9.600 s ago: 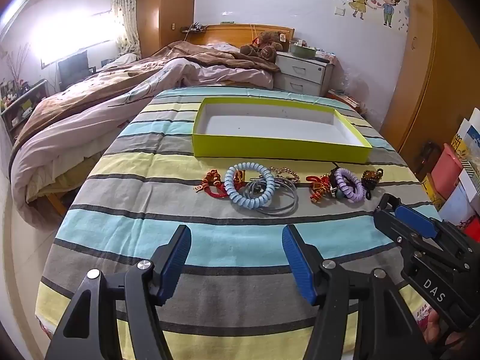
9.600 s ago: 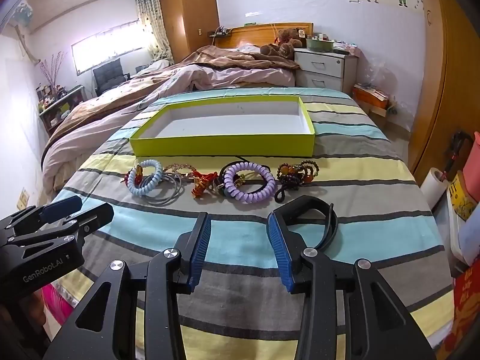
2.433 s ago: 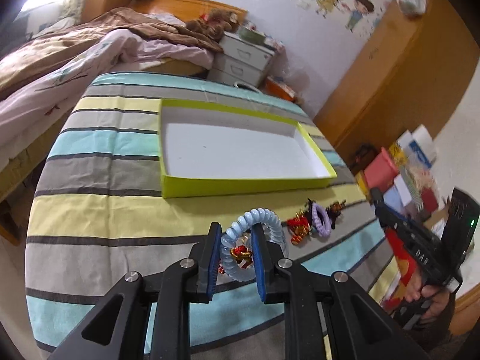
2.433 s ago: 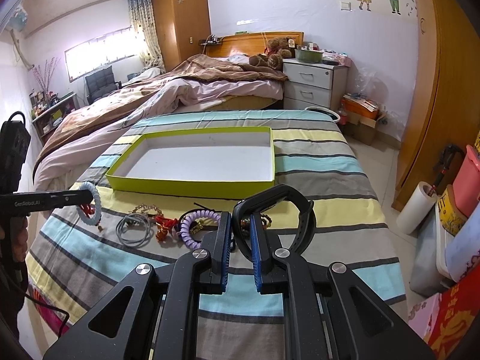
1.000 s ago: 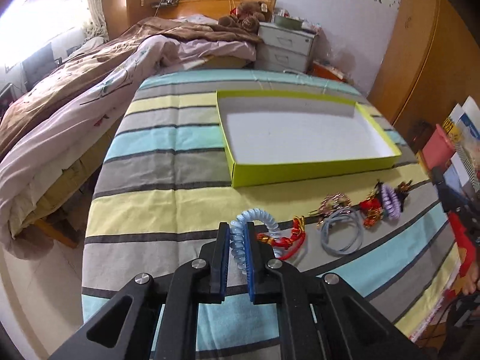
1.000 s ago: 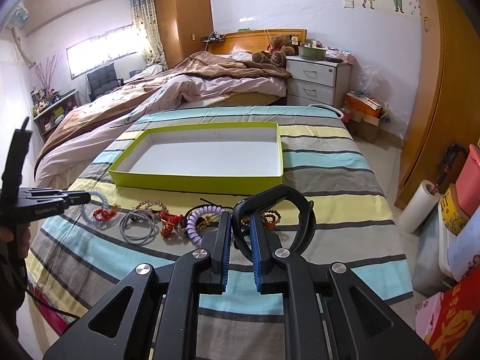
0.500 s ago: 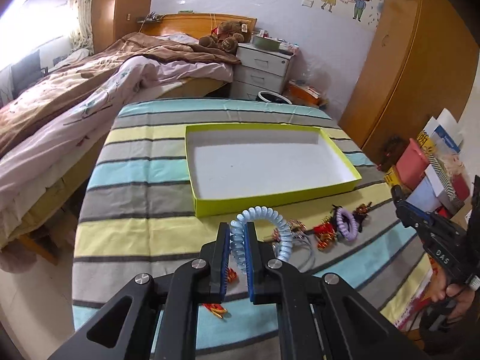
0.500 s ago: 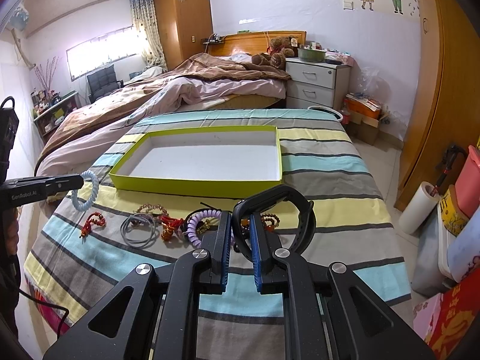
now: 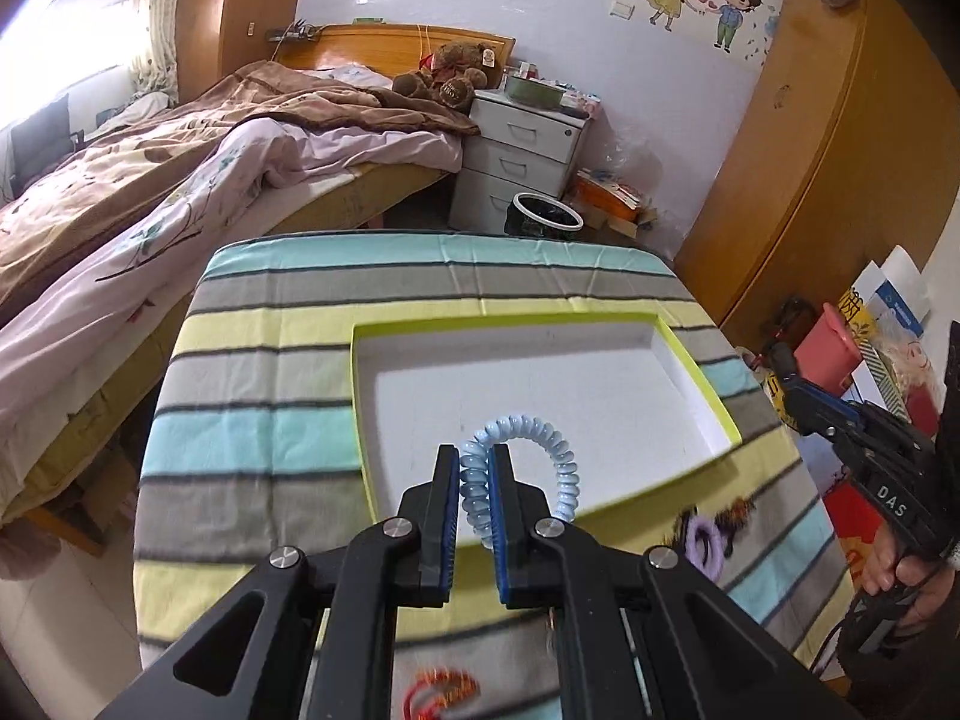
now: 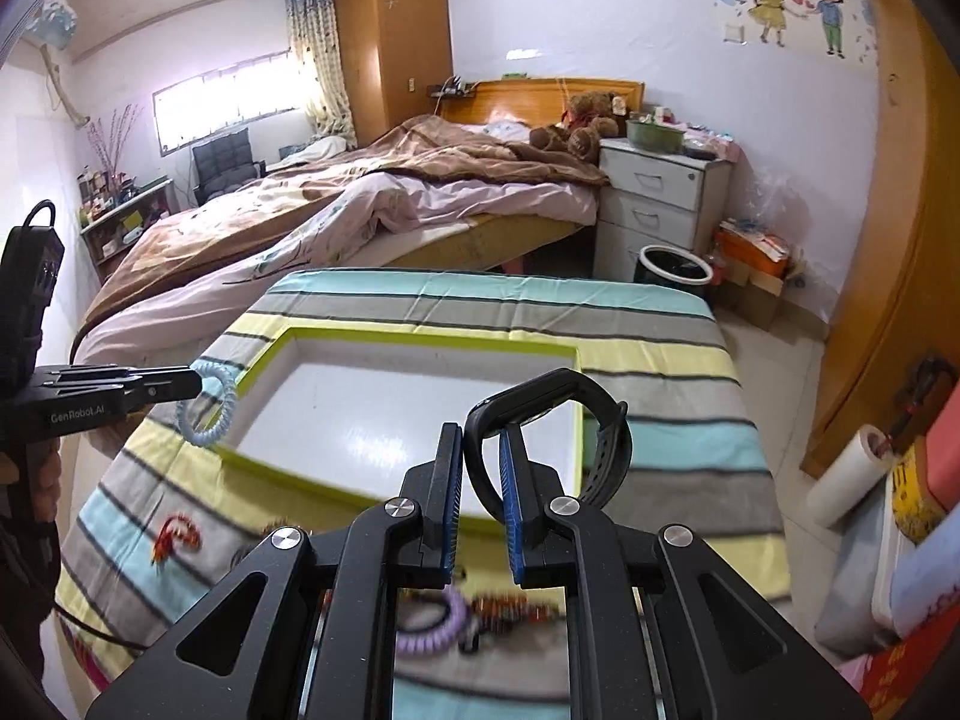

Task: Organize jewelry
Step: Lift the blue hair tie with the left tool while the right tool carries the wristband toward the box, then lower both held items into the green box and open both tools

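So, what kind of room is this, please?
Most likely a home bedroom: an unmade bed with a wooden headboard, a brown teddy bear, and a white three-drawer nightstand.

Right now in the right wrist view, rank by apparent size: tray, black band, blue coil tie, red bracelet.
1. Tray
2. Black band, though it is nearest the camera
3. Blue coil tie
4. Red bracelet, blurred

Both wrist views angled down, close; sharing tray, bed.
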